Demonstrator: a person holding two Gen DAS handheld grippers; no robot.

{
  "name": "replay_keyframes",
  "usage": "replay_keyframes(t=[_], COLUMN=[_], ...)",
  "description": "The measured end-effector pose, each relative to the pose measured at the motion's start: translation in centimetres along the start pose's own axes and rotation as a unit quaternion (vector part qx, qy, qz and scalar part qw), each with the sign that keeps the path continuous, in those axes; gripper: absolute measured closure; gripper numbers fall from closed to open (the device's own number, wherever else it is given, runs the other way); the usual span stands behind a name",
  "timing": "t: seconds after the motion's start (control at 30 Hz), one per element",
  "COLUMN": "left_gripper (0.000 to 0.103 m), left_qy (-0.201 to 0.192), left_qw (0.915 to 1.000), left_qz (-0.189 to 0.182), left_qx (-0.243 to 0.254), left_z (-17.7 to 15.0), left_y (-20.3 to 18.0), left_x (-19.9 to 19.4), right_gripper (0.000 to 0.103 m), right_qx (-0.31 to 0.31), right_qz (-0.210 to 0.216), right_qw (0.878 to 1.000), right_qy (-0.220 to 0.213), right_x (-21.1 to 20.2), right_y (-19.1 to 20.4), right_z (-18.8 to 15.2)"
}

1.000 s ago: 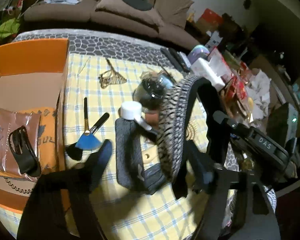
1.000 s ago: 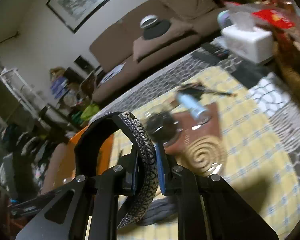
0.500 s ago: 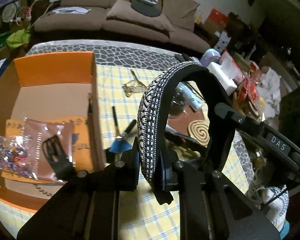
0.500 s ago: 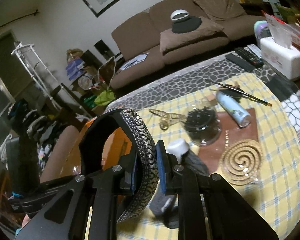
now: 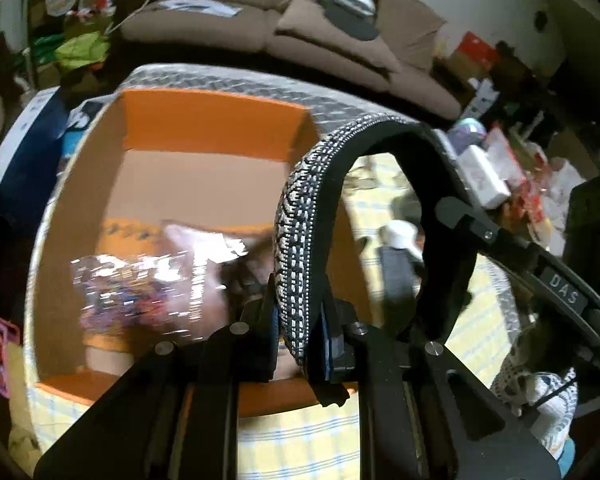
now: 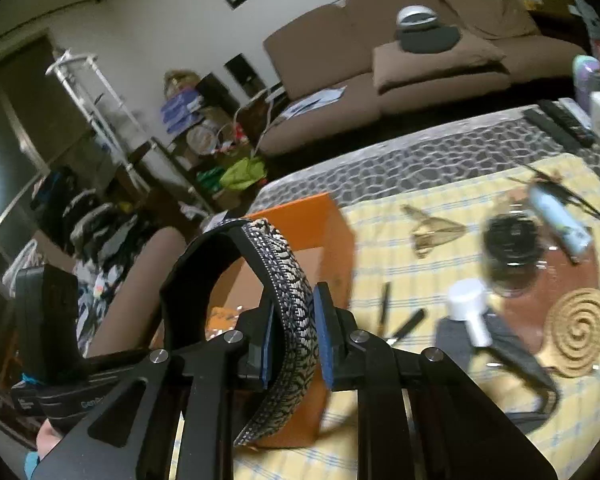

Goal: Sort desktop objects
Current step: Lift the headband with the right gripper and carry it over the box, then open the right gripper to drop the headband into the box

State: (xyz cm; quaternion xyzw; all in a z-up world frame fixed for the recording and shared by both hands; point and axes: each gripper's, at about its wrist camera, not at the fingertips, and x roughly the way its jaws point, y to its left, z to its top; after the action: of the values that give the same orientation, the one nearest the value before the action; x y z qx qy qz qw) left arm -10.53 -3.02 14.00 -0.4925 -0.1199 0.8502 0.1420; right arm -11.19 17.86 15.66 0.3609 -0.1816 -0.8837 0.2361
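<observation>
**Headband held over the box, most items unsorted**

The patterned headband (image 5: 296, 240) is pinched at both ends: left tongs (image 5: 298, 344) on one, right tongs (image 6: 294, 344) on the other, above the orange box (image 5: 216, 128). Judging by this, sorting is early: a shiny packet (image 5: 140, 276) lies inside, while a spray bottle (image 6: 470, 312), brushes (image 6: 404, 322), jar (image 6: 510, 248) and coil mat (image 6: 578, 332) wait on the counter (image 6: 380, 264). Motion blur smears the box's contents; its near edge is hidden behind the tongs.

The headband (image 5: 296, 248), gripped at both ends, has travelled leftward from above the yellow cloth (image 6: 452, 216) and now hangs over the orange box (image 5: 216, 132), whose contents blur beneath.
</observation>
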Motion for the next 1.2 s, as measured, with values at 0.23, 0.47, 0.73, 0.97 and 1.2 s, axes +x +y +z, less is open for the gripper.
replay_keyframes(t=[0.23,0.47,0.73,0.97,1.2], left_gripper=[0.088,0.088,0.082,0.042,0.035], left_qy=[0.035,0.066,0.094,0.069,0.033], left_qw=[0.9984,0.9962,0.9906,0.9935,0.9957], left_qz=[0.039,0.055,0.099,0.089,0.026], left_qx=[-0.021,-0.014,0.0,-0.018,-0.083], left_z=[-0.6,-1.4,-1.9,-1.4,-0.2], left_y=[4.1,4.7,4.0,4.5,5.6], left_x=[1.7,4.1,5.9,4.5,2.0], right_gripper=[0.084,0.074,0.057,0.05,0.045], right_qx=[-0.058,-0.117,-0.128,-0.103,-0.09], right_qz=[-0.044,-0.123,-0.142,-0.124,-0.124], right_qw=[0.997,0.983,0.979,0.986,0.988], right_qy=[0.039,0.067,0.069,0.038,0.025], right_x=[5.2,8.9,9.3,6.9,5.1], right_y=[3.9,4.9,4.7,4.4,3.5], right_z=[-1.4,-3.0,-3.2,-1.8,-1.2])
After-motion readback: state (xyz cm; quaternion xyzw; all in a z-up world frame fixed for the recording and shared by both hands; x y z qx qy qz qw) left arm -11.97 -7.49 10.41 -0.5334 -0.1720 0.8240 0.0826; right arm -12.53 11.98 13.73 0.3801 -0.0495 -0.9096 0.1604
